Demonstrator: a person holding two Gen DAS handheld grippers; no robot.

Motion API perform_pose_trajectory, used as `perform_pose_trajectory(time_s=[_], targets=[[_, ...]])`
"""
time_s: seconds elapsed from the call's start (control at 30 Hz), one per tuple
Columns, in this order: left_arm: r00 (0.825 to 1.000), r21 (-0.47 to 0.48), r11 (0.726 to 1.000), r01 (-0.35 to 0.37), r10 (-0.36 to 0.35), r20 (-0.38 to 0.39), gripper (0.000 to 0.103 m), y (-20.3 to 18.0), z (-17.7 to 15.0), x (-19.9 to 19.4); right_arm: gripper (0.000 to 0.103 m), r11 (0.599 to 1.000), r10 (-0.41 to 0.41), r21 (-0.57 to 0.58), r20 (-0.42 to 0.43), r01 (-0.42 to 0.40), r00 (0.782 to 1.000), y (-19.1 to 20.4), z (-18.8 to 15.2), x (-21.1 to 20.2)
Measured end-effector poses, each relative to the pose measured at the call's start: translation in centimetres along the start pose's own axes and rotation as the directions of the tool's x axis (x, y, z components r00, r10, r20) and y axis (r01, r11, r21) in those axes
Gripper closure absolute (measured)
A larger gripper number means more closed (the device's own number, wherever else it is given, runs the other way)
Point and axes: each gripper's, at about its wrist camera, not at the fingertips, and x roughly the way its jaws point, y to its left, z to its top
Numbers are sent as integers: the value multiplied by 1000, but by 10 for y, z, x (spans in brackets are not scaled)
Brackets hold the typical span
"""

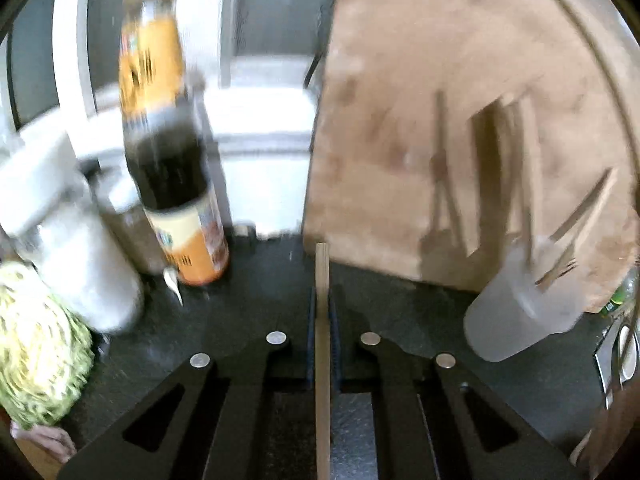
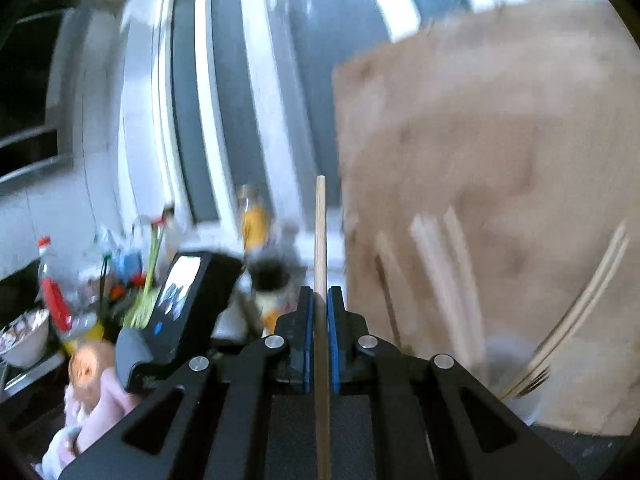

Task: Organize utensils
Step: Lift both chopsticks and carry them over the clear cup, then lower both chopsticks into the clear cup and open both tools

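Observation:
In the left wrist view my left gripper (image 1: 322,298) is shut on a thin wooden chopstick (image 1: 322,264) that sticks out ahead over the black counter (image 1: 248,304). To its right stands a frosted plastic cup (image 1: 516,320) holding several utensils, a fork (image 1: 560,268) among them. In the right wrist view my right gripper (image 2: 320,294) is shut on a second wooden chopstick (image 2: 320,224), pointing nearly level. The same cup (image 2: 508,364), with chopsticks (image 2: 440,272) and a fork (image 2: 576,320) in it, sits low on the right.
A big wooden cutting board (image 1: 440,100) leans upright behind the cup. A dark sauce bottle (image 1: 172,148), a white jar (image 1: 80,264) and a cabbage (image 1: 36,344) crowd the left. The right wrist view shows bottles (image 2: 52,292), a bowl (image 2: 24,336) and a black device (image 2: 176,304) at left.

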Motion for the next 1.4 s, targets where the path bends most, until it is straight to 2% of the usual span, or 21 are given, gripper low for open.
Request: perform_pose_trajectory(time_s=[0.2,0.3,0.43,0.6,0.67,0.8,0.87,0.93,1.03,1.1,1.2,1.3,1.4], targets=[[984,39,996,78,-83,155,97,-29,32,-70,95,979,-45,199,55,34,997,-51,16,-13],[968,84,991,109,-125,219,97,-53,53,-107,95,975,-65,219,77,46,995,-67,24,-18],[943,133,985,105,-141,301,97,-76,73,-144,95,968,-54,250,89,30,995,-81,28,-21],[915,154,978,138,-185,359,97,-95,89,-173,95,963,-67,266,87,41,994,-89,29,-18],[902,152,978,145,-194,385,97,-99,96,-179,95,959,-96,276,83,70,992,-94,29,-15],[876,112,980,162,-195,442,97,-112,112,-187,95,939,-113,336,85,79,990,-112,27,-13],[863,111,973,202,-230,450,97,-118,120,-184,94,930,-86,364,90,48,992,-120,26,-12],[866,108,973,203,-230,444,97,-123,123,-176,94,924,-81,380,94,39,992,-123,26,-13],[874,125,976,178,-215,436,97,-132,122,-163,94,923,-114,380,106,65,988,-126,28,-16],[881,133,977,168,-209,424,97,-134,119,-154,94,910,-97,413,109,44,989,-134,27,-19],[891,125,975,183,-218,399,97,-134,115,-138,94,900,-112,432,95,61,989,-142,27,-20],[896,111,973,201,-228,381,97,-133,109,-121,94,901,-119,421,19,100,993,-147,26,-11],[902,98,970,221,-241,357,97,-131,103,-103,94,895,-82,434,-69,104,994,-153,22,3]])
